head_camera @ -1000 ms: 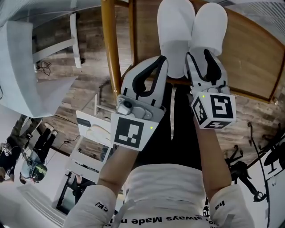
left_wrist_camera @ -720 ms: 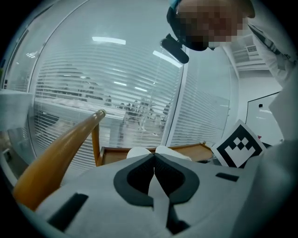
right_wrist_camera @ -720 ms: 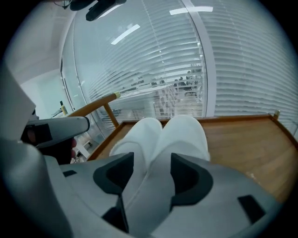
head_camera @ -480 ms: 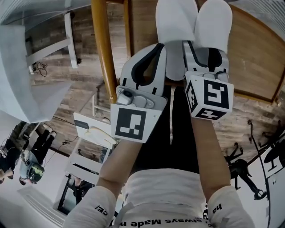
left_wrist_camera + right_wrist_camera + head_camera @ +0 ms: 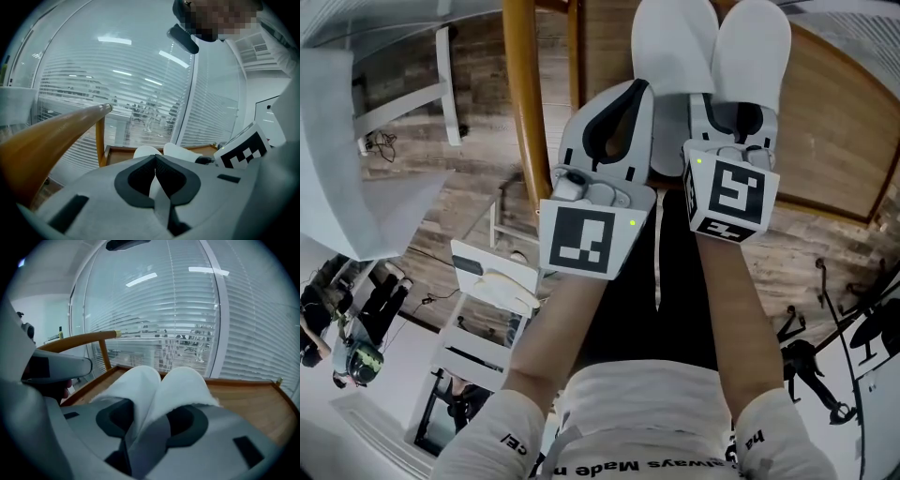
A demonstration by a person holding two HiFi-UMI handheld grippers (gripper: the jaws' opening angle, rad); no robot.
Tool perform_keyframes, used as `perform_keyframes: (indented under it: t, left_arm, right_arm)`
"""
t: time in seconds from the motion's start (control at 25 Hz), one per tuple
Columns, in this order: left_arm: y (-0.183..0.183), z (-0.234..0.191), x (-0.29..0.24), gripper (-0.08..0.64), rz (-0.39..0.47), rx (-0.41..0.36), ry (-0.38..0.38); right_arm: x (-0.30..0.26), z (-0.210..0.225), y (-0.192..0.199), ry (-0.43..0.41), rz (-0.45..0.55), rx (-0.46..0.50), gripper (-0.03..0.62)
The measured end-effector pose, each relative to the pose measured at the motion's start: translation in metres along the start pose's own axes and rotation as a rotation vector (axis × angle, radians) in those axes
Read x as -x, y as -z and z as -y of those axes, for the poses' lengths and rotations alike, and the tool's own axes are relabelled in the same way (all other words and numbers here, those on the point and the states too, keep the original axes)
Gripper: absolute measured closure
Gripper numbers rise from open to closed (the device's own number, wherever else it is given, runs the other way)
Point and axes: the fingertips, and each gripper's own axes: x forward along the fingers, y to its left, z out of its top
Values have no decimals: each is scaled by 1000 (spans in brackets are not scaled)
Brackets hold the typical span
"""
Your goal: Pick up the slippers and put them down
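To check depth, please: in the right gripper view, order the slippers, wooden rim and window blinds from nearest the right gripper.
1. White slippers, between the closing jaws of the right gripper.
2. Wooden rim, behind them, at the far edge.
3. Window blinds, farthest back.

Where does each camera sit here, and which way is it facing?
Head view: on the person's head, looking steeply down on arms, left tongs, right tongs, slippers.
Left gripper view: rides the left tongs, shut, facing window blinds.
Right gripper view: rides the right tongs, closing round the slippers.
Shared: all three show the slippers.
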Motion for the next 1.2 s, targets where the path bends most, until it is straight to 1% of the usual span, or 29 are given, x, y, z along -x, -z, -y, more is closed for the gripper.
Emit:
perform_keyframes:
  t: [0.12, 0.24, 0.48, 0.64, 1.0, 1.2]
  left_arm:
    - [-2, -1, 0, 548, 6, 13, -2]
    - [-8, 0, 2, 548, 15, 14, 2]
    - [-27, 12, 7, 548, 27, 2, 19]
    - [-38, 16, 10, 548, 32, -9, 21]
    - [-75, 36, 29, 548, 52, -20, 24]
    - [-98, 51, 42, 548, 65, -47, 46]
  right_arm:
    - [1, 0, -6, -4, 30, 6, 443]
    - [6, 2, -10, -12, 51, -6, 459]
    - [25, 15, -22, -18, 76, -13, 460]
    - [38, 20, -32, -26, 85, 1, 460]
    - [74, 37, -71, -71, 118, 50, 463]
    - [93, 45, -90, -86, 127, 63, 463]
